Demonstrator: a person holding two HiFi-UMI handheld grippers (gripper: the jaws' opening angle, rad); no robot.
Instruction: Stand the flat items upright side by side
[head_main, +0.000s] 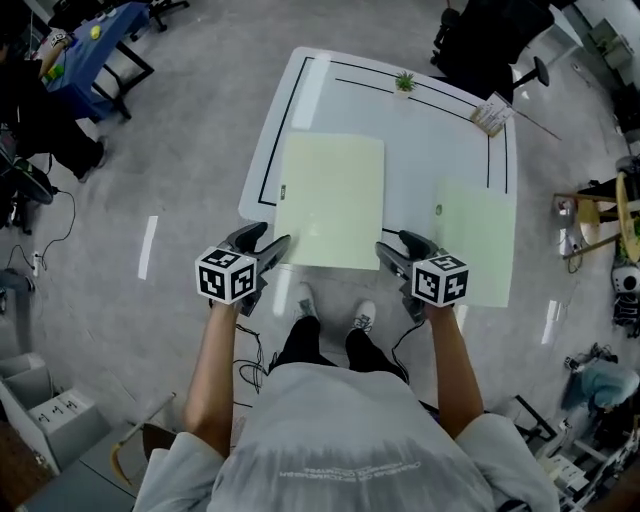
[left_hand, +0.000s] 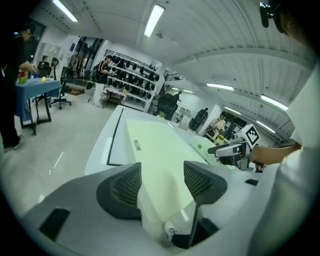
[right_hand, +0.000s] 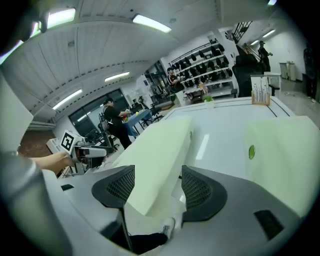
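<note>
- Plainly, both grippers frame one sheet. The left hand-held gripper sits at the near left corner of the left flat item, and the right hand-held gripper sits at its near right corner.
- Each is released. In the gripper views the jaws stand apart, a corner of the pale green sheet shows between them, and the pads press on nothing.
- That sheet lies flat on the white bench, straight ahead of both grippers. Its long axis seems to run away from the person. Its near edge appears to overhang the bench's near edge, which should leave the jaws room beneath.
- The right flat item also lies flat, near the first on its right but apart from it, and closer to the right hand.
- Bare bench lies beyond both sheets, up to a small plant and a card stand at the far edge. I judge that is room enough to stand the sheets up.
</note>
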